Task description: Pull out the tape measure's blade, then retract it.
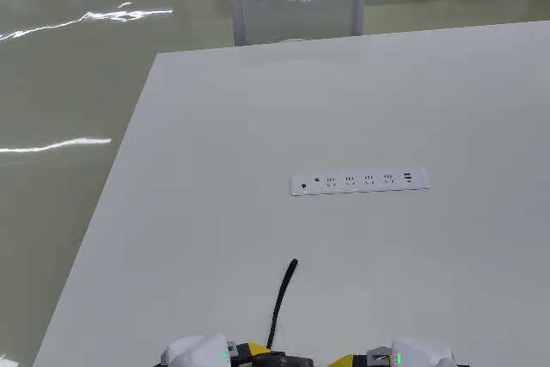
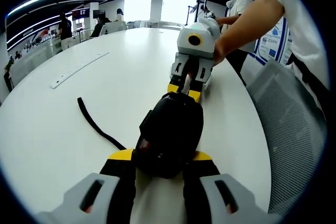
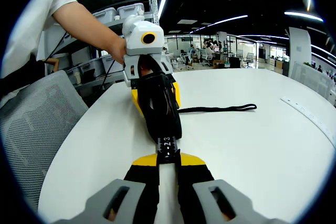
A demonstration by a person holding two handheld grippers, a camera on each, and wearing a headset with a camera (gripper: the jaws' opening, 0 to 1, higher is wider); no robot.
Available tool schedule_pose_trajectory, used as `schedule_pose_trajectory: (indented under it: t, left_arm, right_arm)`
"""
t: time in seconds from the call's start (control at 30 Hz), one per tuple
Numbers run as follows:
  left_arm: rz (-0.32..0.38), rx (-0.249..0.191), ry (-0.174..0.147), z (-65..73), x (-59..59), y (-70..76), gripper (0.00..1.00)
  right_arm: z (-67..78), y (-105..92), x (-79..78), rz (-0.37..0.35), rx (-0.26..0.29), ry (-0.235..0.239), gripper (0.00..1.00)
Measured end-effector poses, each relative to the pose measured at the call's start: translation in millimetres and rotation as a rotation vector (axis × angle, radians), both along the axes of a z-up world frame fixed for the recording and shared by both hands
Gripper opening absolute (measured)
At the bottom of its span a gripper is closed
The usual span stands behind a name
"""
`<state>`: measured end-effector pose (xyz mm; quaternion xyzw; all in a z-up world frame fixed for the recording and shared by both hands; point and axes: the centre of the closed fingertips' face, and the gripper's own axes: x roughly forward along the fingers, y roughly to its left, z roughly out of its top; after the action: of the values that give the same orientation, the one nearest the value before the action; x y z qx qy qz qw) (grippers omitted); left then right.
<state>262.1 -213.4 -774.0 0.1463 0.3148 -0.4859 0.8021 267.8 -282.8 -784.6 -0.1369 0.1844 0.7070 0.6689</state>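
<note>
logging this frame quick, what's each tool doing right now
left tool: closed, holding the tape measure body
right tool: closed, holding the blade, with a short length drawn out of the body

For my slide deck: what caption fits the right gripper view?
Right claw pinches the short blade of the black tape measure held by the left claw.
</note>
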Motion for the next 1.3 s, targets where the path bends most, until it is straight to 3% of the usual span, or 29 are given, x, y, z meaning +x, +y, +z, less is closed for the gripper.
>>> schedule_pose_trajectory:
  t: [0.77, 1.3]
  left_arm:
    - [-0.003, -0.001, 0.004, -0.8, -0.6, -0.5, 0.30]
    - [-0.003, 0.000, 0.007, -1.5, -0.4, -0.3, 0.30]
  right_arm:
    - [0.7, -30.0, 3.5, -0.042, 0.000, 0.034, 0.10]
    - [1.3, -51.7, 5.6, -0.059, -0.010, 0.030, 0.10]
